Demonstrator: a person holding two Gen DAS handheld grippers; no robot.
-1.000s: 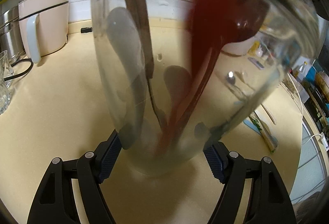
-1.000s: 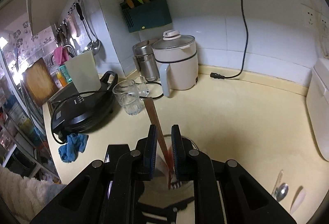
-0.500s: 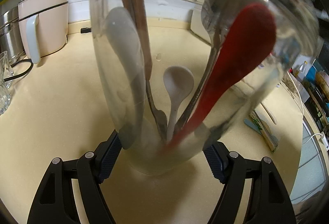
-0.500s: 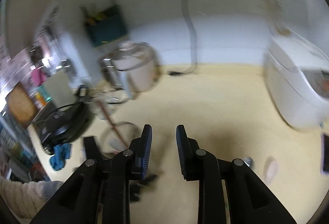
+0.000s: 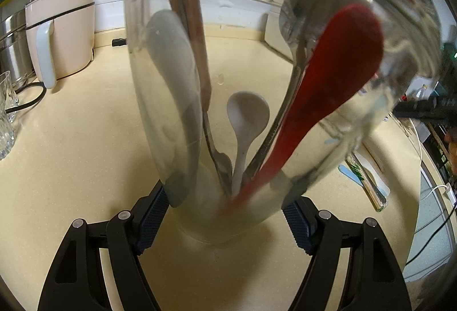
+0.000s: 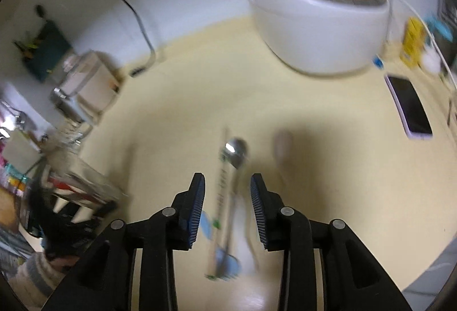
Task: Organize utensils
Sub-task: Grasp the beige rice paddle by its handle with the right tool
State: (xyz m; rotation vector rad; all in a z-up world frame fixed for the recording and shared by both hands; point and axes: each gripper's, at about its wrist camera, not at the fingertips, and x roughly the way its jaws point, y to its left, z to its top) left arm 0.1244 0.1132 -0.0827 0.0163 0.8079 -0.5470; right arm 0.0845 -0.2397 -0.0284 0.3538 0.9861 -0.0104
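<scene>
My left gripper [image 5: 222, 213] is shut on a clear glass jar [image 5: 160, 88] that stands tilted on the beige counter. Inside are a red spoon [image 5: 331, 82], a small white spoon [image 5: 247, 116], a grey spoon [image 5: 171, 76], a metal spoon [image 5: 297, 25] and a brown-handled utensil [image 5: 188, 11]. My right gripper [image 6: 227, 205] is open and empty above the counter. Below it lie a metal spoon [image 6: 237, 152], a chopstick packet [image 6: 221, 196] and a pale spoon [image 6: 282, 145], all blurred. The jar shows blurred at the left [image 6: 80, 182].
A pink kettle [image 5: 61, 33] and a cut glass [image 5: 5, 116] stand at the left. A white rice cooker [image 6: 320, 22] stands at the back right, a phone [image 6: 410, 106] beside it. A power cord [image 6: 128, 5] hangs down the wall.
My right gripper let go of the red spoon into the jar, opened, and swung right over the loose utensils. The red spoon settled against the jar wall. My left gripper stayed put.
</scene>
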